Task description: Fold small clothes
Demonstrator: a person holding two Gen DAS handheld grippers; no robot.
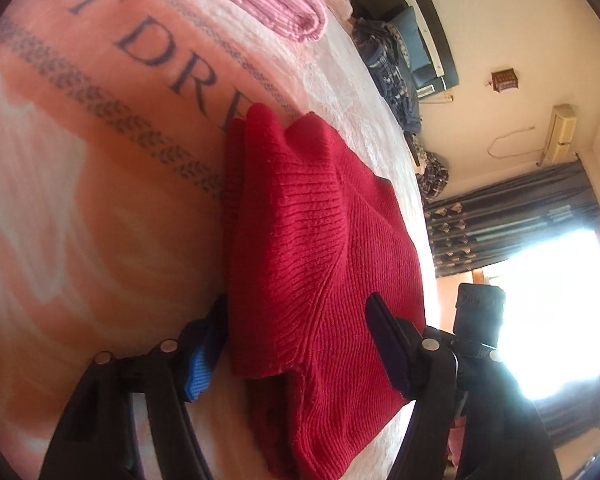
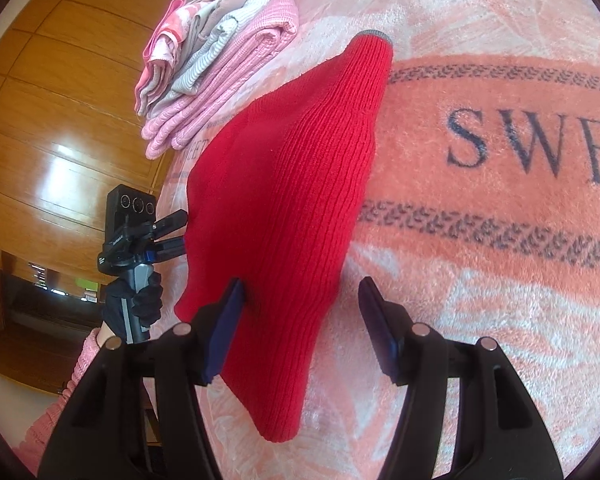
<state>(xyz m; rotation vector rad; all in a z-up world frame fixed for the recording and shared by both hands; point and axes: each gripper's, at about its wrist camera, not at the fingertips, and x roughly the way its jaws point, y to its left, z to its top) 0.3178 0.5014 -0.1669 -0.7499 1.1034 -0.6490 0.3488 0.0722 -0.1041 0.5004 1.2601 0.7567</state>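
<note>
Pink/peach fleece blanket (image 2: 480,280) w/ dark lettering "SWE…" and leaf-pattern bands, covers bed. Wooden panelled wardrobe (image 2: 60,120) at left in right wrist view, glossy, light reflections. Left wrist view: cream wall, small brown wall ornament (image 1: 504,79), wall-mounted AC unit (image 1: 562,132) w/ loose cable, dark patterned curtain (image 1: 508,216) beside blown-out bright window (image 1: 556,312).
</note>
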